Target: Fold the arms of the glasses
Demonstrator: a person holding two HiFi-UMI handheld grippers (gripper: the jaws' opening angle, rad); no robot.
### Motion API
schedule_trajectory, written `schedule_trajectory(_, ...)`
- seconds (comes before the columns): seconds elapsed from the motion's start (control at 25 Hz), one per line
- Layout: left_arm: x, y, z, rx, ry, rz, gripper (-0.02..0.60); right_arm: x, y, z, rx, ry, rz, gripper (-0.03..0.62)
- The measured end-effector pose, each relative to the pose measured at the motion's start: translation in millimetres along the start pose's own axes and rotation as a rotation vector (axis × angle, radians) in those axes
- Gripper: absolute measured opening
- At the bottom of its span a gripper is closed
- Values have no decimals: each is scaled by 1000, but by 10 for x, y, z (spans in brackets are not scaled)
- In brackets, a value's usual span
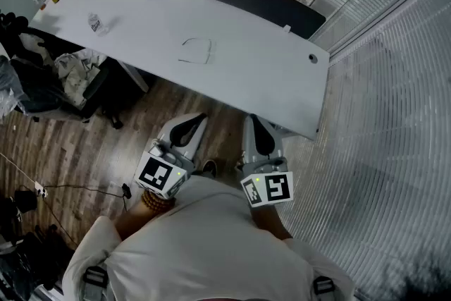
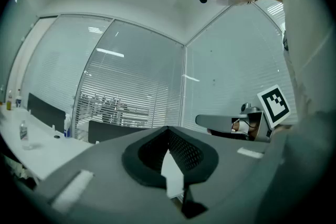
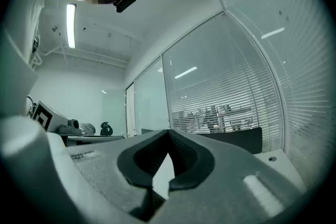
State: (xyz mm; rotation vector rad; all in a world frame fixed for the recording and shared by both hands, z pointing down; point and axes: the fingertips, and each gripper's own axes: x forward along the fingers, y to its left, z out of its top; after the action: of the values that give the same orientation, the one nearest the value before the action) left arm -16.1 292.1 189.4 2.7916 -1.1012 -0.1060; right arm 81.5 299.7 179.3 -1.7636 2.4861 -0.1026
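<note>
Near the person's shirt (image 1: pixel 204 243), left gripper (image 1: pixel 196 120) and right gripper (image 1: pixel 255 122) are closed, empty, well apart from the glasses (image 1: pixel 197 51) on the table (image 1: pixel 254 63).

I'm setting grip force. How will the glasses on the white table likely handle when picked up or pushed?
The glasses look thin and wiry, so probably light and easy to bend under a hard squeeze. Lying flat on the smooth white table, they would likely slide when nudged, not tip or roll.
</note>
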Motion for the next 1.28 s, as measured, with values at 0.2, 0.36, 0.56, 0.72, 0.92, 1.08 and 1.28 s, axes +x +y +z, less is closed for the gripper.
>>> schedule_trajectory(0.2,20,-23,-31,-6,-6,9,3,-35,1,-50,8,5,11,-1)
schedule_trajectory(0.36,2,-36,-68,-13,-11,-2,3,-36,-21,-52,14,8,10,0)
schedule_trajectory(0.56,-18,-32,-68,-13,4,11,3,-39,-34,-31,16,4,11,0)
schedule_trajectory(0.72,-14,-19,-103,-2,8,21,3,-23,-54,-55,34,1,21,2)
schedule_trajectory(0.92,41,-16,-112,6,8,32,3,13,-113,-29,40,1,40,2)
schedule_trajectory(1.08,140,-31,-153,-10,20,45,3,40,-239,-28,51,8,41,2)
schedule_trajectory(1.28,299,-134,-198,-18,18,45,3,-8,-421,-52,58,15,47,0)
